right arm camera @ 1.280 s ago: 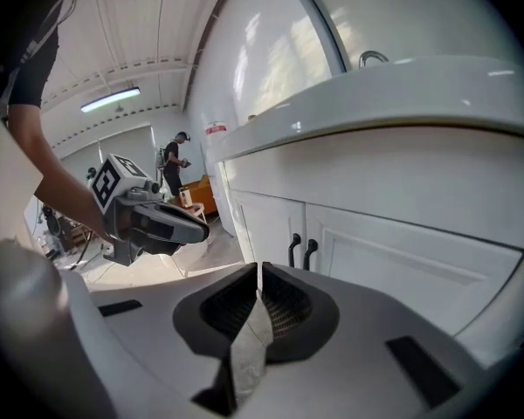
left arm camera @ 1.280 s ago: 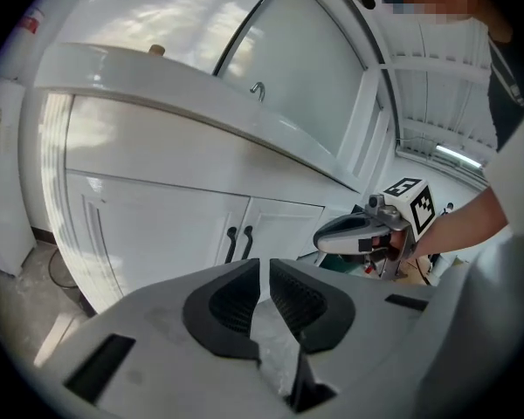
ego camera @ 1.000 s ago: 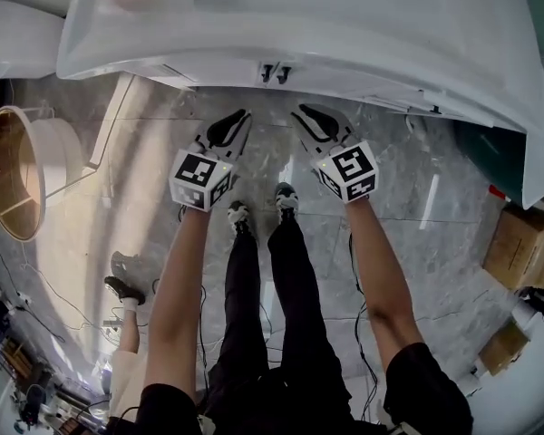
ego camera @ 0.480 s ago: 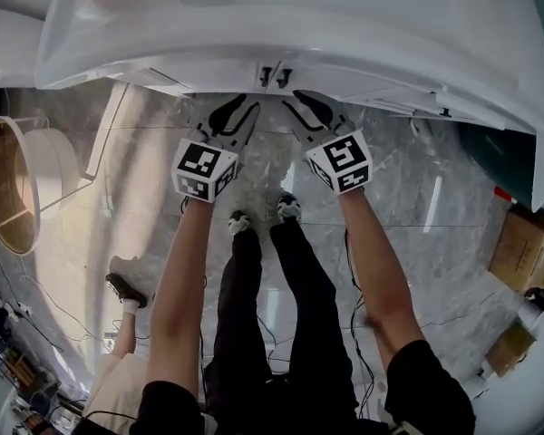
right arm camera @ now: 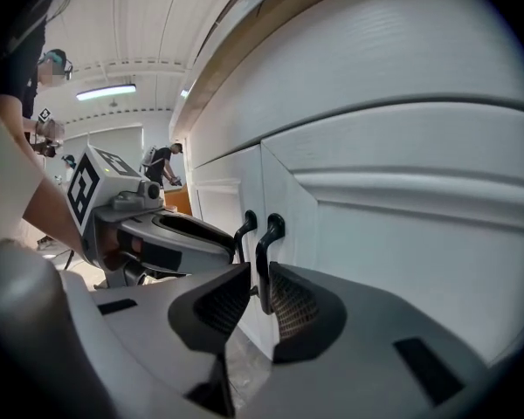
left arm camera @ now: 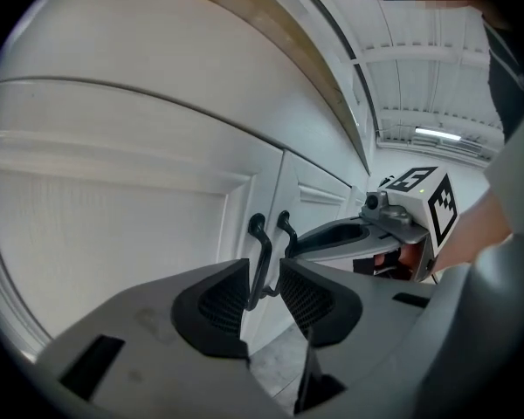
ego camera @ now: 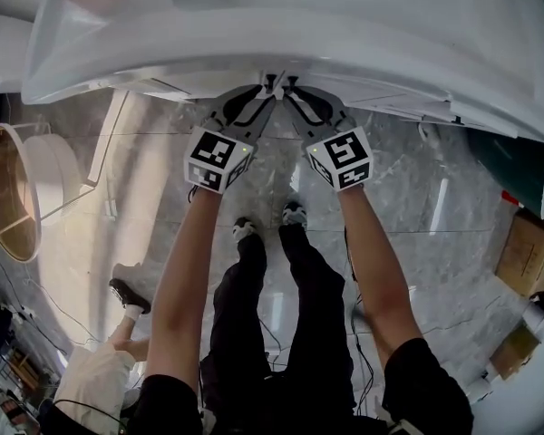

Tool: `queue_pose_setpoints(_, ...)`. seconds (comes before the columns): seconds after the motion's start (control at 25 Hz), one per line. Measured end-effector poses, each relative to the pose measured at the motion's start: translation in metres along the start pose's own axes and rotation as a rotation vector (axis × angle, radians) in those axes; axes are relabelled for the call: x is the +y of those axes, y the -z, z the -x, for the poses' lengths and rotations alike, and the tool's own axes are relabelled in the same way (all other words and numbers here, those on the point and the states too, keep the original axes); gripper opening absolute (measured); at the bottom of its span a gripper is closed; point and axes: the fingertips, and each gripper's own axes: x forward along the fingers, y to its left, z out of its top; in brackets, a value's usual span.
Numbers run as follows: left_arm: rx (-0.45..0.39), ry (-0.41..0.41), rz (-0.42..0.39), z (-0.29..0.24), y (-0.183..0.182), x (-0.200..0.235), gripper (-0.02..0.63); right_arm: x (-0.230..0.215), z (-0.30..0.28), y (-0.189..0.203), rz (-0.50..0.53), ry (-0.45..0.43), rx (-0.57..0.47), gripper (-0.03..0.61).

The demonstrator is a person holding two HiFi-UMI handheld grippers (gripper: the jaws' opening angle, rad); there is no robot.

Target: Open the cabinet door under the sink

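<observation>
- Head view: left gripper [ego camera: 261,100] and right gripper [ego camera: 296,100] meet nose to nose at the middle of the cabinet [ego camera: 381,93], below the sink [ego camera: 281,34]. Crowded so, they could knock together once either door swings.
- Left gripper view: jaws spread, straddling the left handle [left arm camera: 260,256] on the left door [left arm camera: 113,234] without pinching it (a sliver of gap shows on one side). A pull begun now would likely slip off the thin bar.
- Right gripper view: jaws have just been closing round the right handle [right arm camera: 264,264] of the right door [right arm camera: 402,260]. The bar stands between the pads, not yet clamped so far as can be seen. An off-centre bite could let it twist out.
- Both doors shut (seam tight). A pull aimed downward rather than outward would drag the jaws along the handles.
- The person's shoes [ego camera: 295,214] stand just before the doors, so an opening door may strike them.
</observation>
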Motion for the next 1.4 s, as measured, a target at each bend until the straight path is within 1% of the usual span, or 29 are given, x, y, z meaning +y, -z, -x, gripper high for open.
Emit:
queue_pose_setpoints(0.2,-0.006,-0.005,-0.009,-0.008,0.000,0.002,0.087,-0.001,-0.004,0.003,0.000,-0.009,0.000,0.118)
queue_pose_setpoints(0.32,-0.016,-0.011,-0.032,-0.012,-0.001,0.003,0.086,-0.002,-0.006,0.005,0.011,-0.014,0.003,0.107)
queue_pose_setpoints(0.48,-0.011,0.000,-0.064,-0.018,-0.006,0.000,0.084,-0.002,-0.009,0.003,0.037,-0.027,0.010,0.100)
queue_pose_setpoints(0.6,-0.014,-0.011,-0.070,-0.020,-0.008,0.002,0.058,-0.001,-0.011,0.001,0.039,-0.037,0.012,0.097)
queue_pose_setpoints(0.88,0.022,-0.002,-0.149,-0.017,-0.010,-0.003,0.048,0.000,-0.012,0.001,0.048,-0.074,0.024,0.092)
queue_pose_setpoints(1.08,0.038,0.005,-0.142,-0.014,-0.007,-0.005,0.048,0.000,-0.011,0.003,0.044,-0.082,0.039,0.091)
queue_pose_setpoints(1.24,0.043,0.006,-0.130,-0.008,-0.005,-0.008,0.048,0.009,-0.006,0.006,0.060,-0.113,0.059,0.091)
queue_pose_setpoints(1.4,0.060,0.025,-0.136,0.003,0.002,-0.019,0.048,0.019,0.003,0.009,0.067,-0.126,0.067,0.091)
